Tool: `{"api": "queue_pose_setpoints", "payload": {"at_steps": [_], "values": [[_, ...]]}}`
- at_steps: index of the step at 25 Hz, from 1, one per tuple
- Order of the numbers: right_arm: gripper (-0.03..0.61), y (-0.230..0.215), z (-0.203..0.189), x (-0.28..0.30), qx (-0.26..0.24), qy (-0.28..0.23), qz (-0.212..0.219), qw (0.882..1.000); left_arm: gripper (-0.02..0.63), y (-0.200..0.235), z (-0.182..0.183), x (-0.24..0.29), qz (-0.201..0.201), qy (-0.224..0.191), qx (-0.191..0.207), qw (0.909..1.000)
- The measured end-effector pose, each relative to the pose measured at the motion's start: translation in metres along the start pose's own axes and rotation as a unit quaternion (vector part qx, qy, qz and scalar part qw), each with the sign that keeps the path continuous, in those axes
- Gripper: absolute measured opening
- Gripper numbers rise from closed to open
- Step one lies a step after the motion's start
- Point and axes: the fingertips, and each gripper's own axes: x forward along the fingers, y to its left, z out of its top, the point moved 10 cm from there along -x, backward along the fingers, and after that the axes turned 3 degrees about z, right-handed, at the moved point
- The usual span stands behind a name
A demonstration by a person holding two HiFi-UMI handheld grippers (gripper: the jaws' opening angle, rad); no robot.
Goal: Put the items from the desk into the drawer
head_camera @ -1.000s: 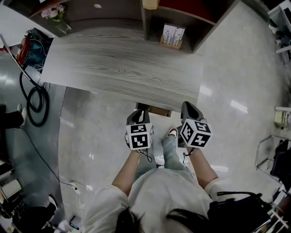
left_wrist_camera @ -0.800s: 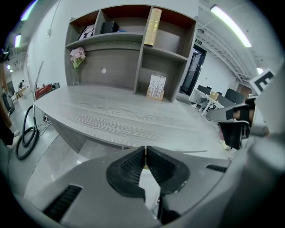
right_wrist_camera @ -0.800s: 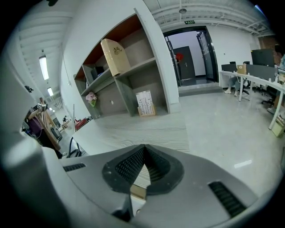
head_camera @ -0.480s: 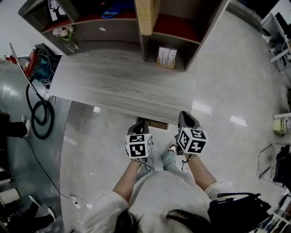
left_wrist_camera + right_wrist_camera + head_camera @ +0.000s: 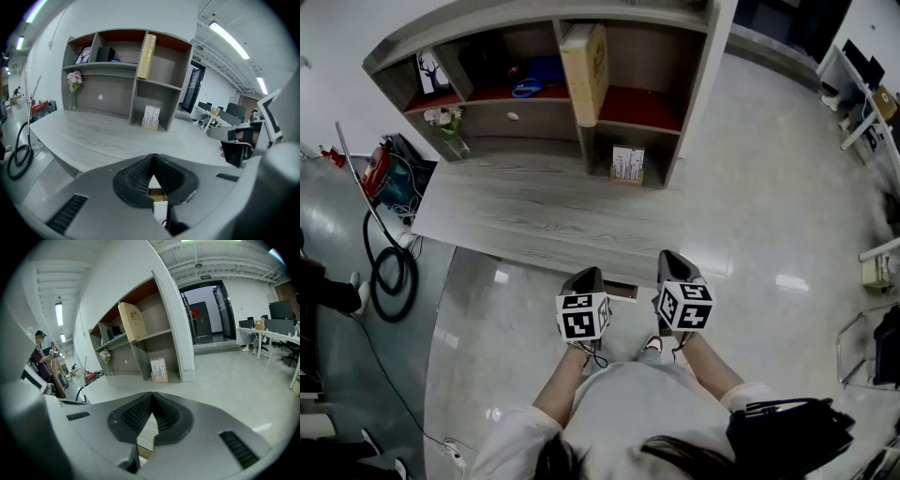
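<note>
The left gripper (image 5: 584,277) has just closed its jaws on nothing. The right gripper (image 5: 671,259) is closed and empty too, by the near edge of the desk (image 5: 525,211).

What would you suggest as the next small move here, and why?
Probably open the right gripper and reach toward the small box on the desk: its jaws are together and empty, and the box stands in the lowest opening of the shelf.
</note>
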Motion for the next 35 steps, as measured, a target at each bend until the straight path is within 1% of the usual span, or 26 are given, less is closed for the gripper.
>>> {"api": "queue_pose_setpoints", "payload": {"at_steps": [4,7,9,13,20,26,35], "values": [[-0.002,0.000,0.010,-0.007,-0.010,-0.013,0.003,1.000,0.008,-0.009,0.010,-0.006,-0.004,-0.017,0.006,0.9998],[0.000,0.003,0.014,-0.012,-0.015,-0.018,0.006,1.000,0.008,-0.013,0.012,-0.011,-0.009,-0.023,0.001,0.9997],[0.000,0.004,0.016,-0.014,-0.018,-0.020,0.007,1.000,0.008,-0.017,0.013,-0.014,-0.013,-0.027,-0.002,0.9995],[0.000,0.007,0.013,-0.017,-0.019,-0.021,0.008,1.000,0.008,-0.022,0.014,-0.017,-0.018,-0.032,0.006,0.9993],[-0.002,0.013,0.005,-0.025,-0.015,-0.012,0.010,1.000,0.008,-0.025,0.011,-0.024,-0.016,-0.031,0.009,0.9994],[-0.002,0.019,0.001,-0.028,-0.018,-0.007,0.015,1.000,0.008,-0.023,0.004,-0.030,-0.013,-0.028,0.005,0.9995],[-0.002,0.032,0.002,-0.018,-0.024,-0.002,0.028,0.999,0.008,-0.008,0.003,-0.035,-0.001,-0.031,-0.003,0.9995]]}}
